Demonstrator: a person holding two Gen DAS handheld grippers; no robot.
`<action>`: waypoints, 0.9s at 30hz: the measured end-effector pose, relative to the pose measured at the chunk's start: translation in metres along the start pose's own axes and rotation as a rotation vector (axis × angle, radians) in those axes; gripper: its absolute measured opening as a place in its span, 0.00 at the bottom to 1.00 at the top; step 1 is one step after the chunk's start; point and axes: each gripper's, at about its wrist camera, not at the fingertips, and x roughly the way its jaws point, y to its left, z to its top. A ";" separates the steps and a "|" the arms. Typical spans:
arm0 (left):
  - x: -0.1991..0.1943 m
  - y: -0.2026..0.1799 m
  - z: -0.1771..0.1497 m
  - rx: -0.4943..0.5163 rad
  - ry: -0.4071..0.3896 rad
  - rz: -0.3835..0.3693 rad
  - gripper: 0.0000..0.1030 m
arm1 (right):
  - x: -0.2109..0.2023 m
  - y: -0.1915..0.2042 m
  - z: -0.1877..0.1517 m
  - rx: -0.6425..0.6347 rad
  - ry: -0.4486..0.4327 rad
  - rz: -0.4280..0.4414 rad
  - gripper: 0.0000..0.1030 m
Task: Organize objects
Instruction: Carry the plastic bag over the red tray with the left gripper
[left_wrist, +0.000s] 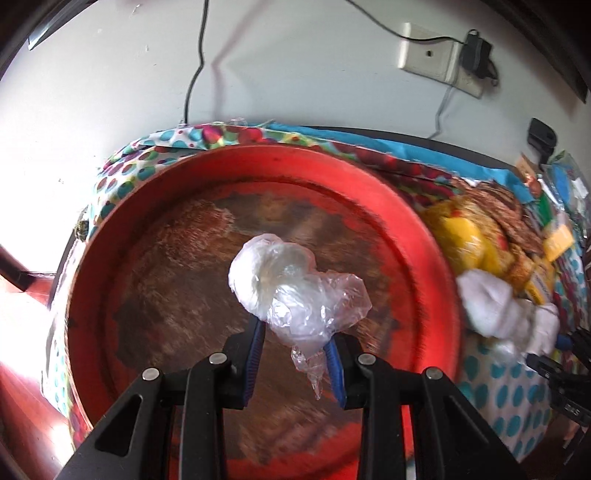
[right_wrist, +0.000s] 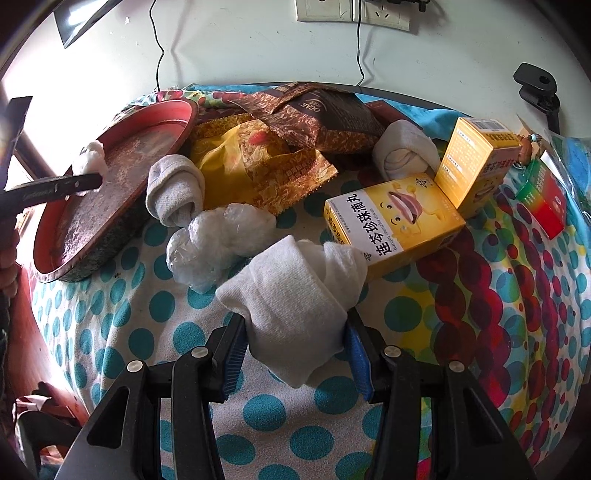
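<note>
Spotted cloth (right_wrist: 122, 332); right gripper (right_wrist: 295, 354) clamps towel roll (right_wrist: 295, 295).

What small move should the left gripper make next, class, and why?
Probably open and release: the left gripper holds the crumpled plastic bag directly over the red tray, which looks otherwise unoccupied beneath it.

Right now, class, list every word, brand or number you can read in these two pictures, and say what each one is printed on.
"连芩珍珠滴丸": front of the lying yellow box.
"OGAR" (partly hidden): dark brown packet, printed upside down.
Upright yellow box: barcode and small side text, too small to read.
Red and green box: print too small to read.
Left wrist view: nothing readable.
</note>
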 end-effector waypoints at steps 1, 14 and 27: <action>0.003 0.004 0.003 -0.004 0.000 0.001 0.31 | 0.000 0.000 0.000 0.000 0.001 -0.001 0.45; 0.041 0.034 0.047 -0.043 0.006 -0.016 0.31 | 0.002 -0.001 0.001 0.008 0.007 -0.005 0.46; 0.075 0.037 0.067 -0.044 0.044 -0.033 0.31 | 0.001 -0.001 0.000 0.012 0.006 -0.006 0.48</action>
